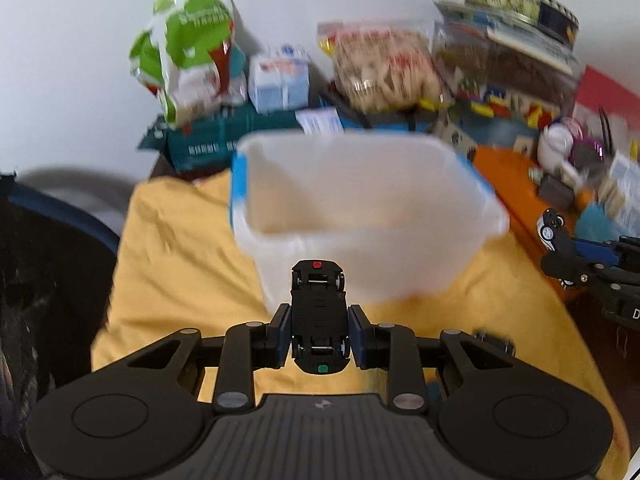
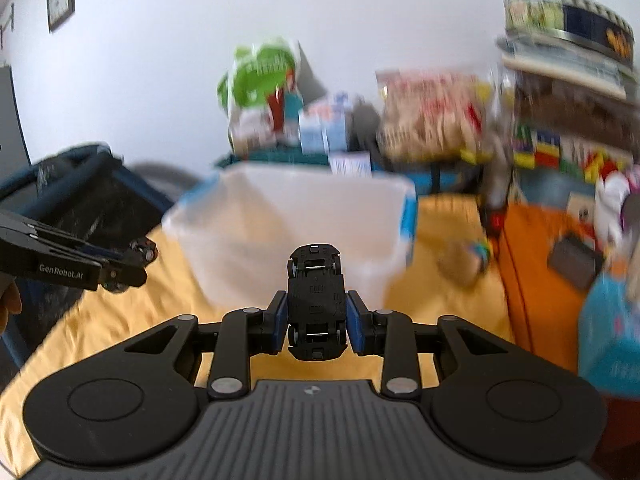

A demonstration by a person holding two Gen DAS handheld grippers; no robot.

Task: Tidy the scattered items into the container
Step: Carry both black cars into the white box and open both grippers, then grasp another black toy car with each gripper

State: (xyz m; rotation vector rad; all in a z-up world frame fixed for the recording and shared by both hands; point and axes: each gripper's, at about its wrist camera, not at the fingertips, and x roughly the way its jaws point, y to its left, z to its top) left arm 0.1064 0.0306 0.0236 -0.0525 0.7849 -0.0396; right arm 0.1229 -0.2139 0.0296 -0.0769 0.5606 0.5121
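My left gripper (image 1: 319, 334) is shut on a toy car (image 1: 319, 316) held underside up, black chassis with a red and a green dot. It hangs just in front of the white plastic container (image 1: 360, 216) with blue handles. My right gripper (image 2: 316, 320) is shut on a second toy car (image 2: 316, 300), also underside up, in front of the same container (image 2: 288, 224). The right gripper shows in the left wrist view (image 1: 560, 248) holding the white-and-blue car. The left gripper shows at the left of the right wrist view (image 2: 140, 256). The container's inside looks empty where visible.
The container stands on a yellow cloth (image 1: 180, 264). Behind it are a green bag (image 1: 184, 52), boxes, a snack bag (image 1: 380, 68) and stacked toys. An orange surface (image 2: 536, 256) with clutter lies to the right. A dark mesh basket (image 2: 80, 200) stands to the left.
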